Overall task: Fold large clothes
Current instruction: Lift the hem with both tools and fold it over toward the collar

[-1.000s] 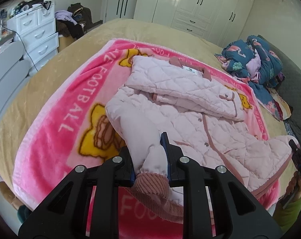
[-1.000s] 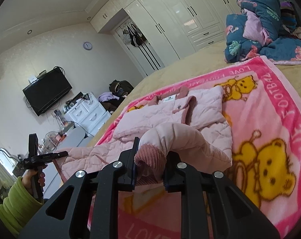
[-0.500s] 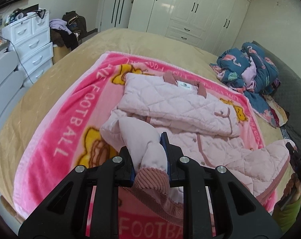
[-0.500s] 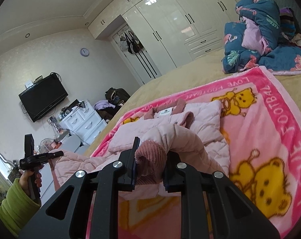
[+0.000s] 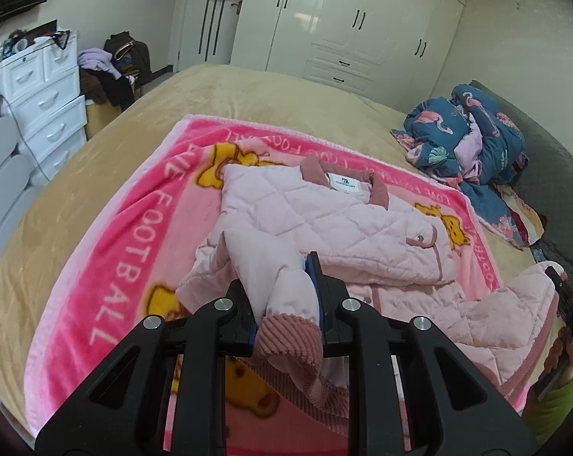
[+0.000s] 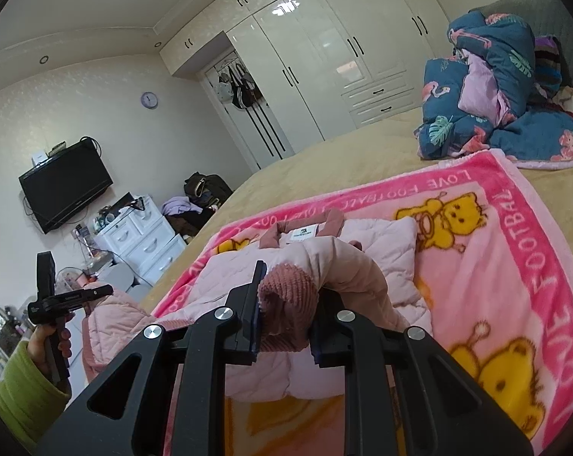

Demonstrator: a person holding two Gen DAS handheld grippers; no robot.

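A pale pink quilted jacket (image 5: pixel 335 224) lies on a pink teddy-bear blanket (image 5: pixel 134 228) on the bed, collar at the far end, one side folded over its front. My left gripper (image 5: pixel 286 296) is shut on the jacket's left sleeve just above its ribbed dusty-pink cuff (image 5: pixel 286 338) and holds it lifted. My right gripper (image 6: pixel 286 311) is shut on the other ribbed cuff (image 6: pixel 290 296), the sleeve arching up from the jacket (image 6: pixel 377 250). The jacket's hem (image 5: pixel 514 315) is raised at the near right.
The blanket (image 6: pixel 514 266) covers part of a tan bed (image 5: pixel 248 87). A heap of dark blue flamingo bedding (image 5: pixel 472 136) lies at the far right. A white drawer unit (image 5: pixel 43 91) stands left of the bed, wardrobes (image 5: pixel 362 19) behind.
Both grippers have carried their sleeves forward toward the collar. The sleeves and hem now rise higher over the jacket's lower part.
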